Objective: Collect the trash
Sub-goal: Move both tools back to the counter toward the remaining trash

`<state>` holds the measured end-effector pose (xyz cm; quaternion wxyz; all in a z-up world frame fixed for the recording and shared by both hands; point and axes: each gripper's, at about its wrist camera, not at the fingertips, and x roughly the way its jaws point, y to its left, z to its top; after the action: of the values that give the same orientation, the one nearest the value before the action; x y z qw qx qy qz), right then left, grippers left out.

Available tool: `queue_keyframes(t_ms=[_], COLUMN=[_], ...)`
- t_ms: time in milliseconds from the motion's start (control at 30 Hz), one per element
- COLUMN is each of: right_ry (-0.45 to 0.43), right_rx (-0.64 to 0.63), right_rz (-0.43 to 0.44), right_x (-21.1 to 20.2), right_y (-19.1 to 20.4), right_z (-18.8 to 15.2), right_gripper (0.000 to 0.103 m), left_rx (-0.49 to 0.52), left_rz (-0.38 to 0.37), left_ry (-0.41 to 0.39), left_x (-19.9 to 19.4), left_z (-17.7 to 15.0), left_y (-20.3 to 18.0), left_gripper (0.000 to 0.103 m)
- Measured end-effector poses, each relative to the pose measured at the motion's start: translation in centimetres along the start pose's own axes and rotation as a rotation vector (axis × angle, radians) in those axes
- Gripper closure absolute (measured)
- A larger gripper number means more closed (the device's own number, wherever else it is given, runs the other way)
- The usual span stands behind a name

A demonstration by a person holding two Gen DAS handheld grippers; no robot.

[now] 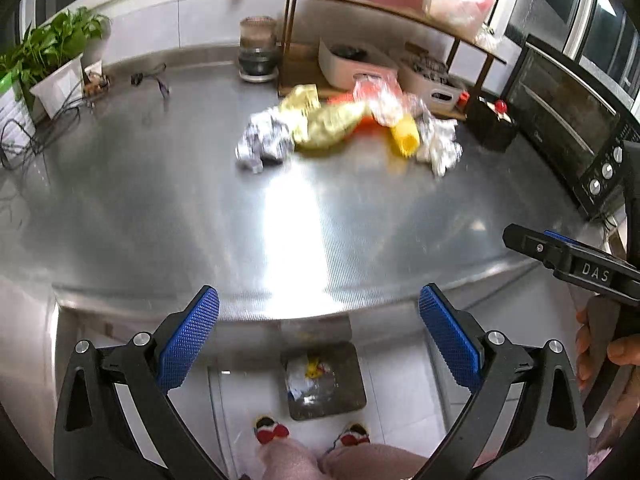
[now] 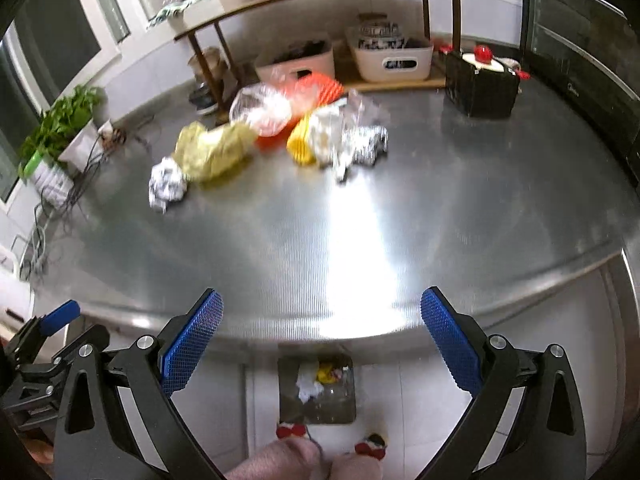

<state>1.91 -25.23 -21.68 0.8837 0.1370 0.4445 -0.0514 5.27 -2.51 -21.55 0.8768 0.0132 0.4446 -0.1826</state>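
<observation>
Gaping empty, both tongs (image 1: pixel 319 306) (image 2: pixel 321 308) — trash pile (image 1: pixel 344 128) beyond, toaster oven (image 1: pixel 568 120) beside.

Steel countertop (image 1: pixel 160 208), brushed, strong glare down the middle. Trash clustered toward the back — crumpled foil ball (image 1: pixel 262 142) at left, touching a yellow-green wrapper (image 1: pixel 324 122); clear plastic bag (image 1: pixel 378 100) over an orange piece; yellow ridged tube (image 1: pixel 405 136); second foil wad (image 1: pixel 438 144) at right. Black box (image 1: pixel 494 128) just beside the toaster oven (image 1: pixel 568 128). Potted plant (image 1: pixel 52 60) and tangled cables (image 1: pixel 24 140) far left. Wooden shelf rack (image 2: pixel 320 4) at the back wall — white bins (image 2: pixel 394 58) beneath.
</observation>
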Motion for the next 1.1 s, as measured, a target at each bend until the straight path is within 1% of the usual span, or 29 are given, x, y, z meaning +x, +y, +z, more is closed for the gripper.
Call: queue_keyframes(t_ms=[133,233,300,467,500,567,600,633,667,800,900,933,967,1000,1067,1100], right_ry=[-0.024,-0.038,-0.050,-0.055,-0.055,-0.054,-0.055,-0.050,-0.046,-0.025,-0.015,-0.013,-0.006,0.001,0.004,0.009], right_rx=[0.009,0.021,0.023,0.036,0.033,0.018,0.013,0.012,0.014,0.018,0.025,0.028,0.034,0.037,0.033,0.026], right_rz=[-0.006,-0.008,-0.005,0.005,0.004,-0.001,-0.004,-0.004,-0.002,0.000,-0.004,-0.004,-0.003,0.002,0.002,0.010], right_x=[0.4,1.6,2.1,4.8,5.2,6.5,6.9,7.4,7.8,9.4,10.3,10.5,10.8,11.1,11.3,11.4], right_y=[-0.1,-0.5,-0.7,-1.0,-1.0,-0.7,-0.8,-0.8,-0.8,-1.1,-1.4,-1.5,-1.6,-1.7,-1.7,-1.6], right_z=[2.5,4.8,5.9,8.8,9.0,9.9,10.3,10.6,10.9,11.8,12.1,12.2,12.2,12.3,12.2,12.2], right_gripper=[0.003,0.004,0.003,0.004,0.004,0.006,0.009,0.012,0.013,0.022,0.024,0.026,0.028,0.035,0.049,0.062], left_rx=[0.006,0.020,0.027,0.043,0.045,0.055,0.063,0.079,0.090,0.159,0.181,0.186,0.192,0.198,0.208,0.214], left_rz=[-0.017,-0.033,-0.056,-0.083,-0.087,-0.086,-0.086,-0.085,-0.082,-0.050,-0.047,-0.053,-0.062,-0.071,-0.090,-0.101], left_ry=[-0.029,-0.043,-0.056,-0.077,-0.082,-0.079,-0.073,-0.065,-0.060,-0.052,-0.047,-0.040,-0.025,-0.011,0.019,0.034], left_x=[0.5,1.3,2.2,5.0,5.6,6.7,7.3,8.2,8.7,10.9,12.0,12.2,12.8,13.2,14.1,14.3], left_z=[2.7,4.8,6.3,9.6,10.2,11.1,11.5,12.1,12.3,13.4,14.0,14.0,14.1,14.1,14.2,14.1], left_y=[0.4,0.4,0.3,0.0,0.0,0.0,0.0,-0.1,-0.2,-0.9,-1.3,-1.4,-1.5,-1.6,-1.8,-1.9], left_gripper=[0.008,0.008,0.008,0.009,0.010,0.019,0.021,0.025,0.028,0.030,0.030,0.034,0.043,0.048,0.073,0.079])
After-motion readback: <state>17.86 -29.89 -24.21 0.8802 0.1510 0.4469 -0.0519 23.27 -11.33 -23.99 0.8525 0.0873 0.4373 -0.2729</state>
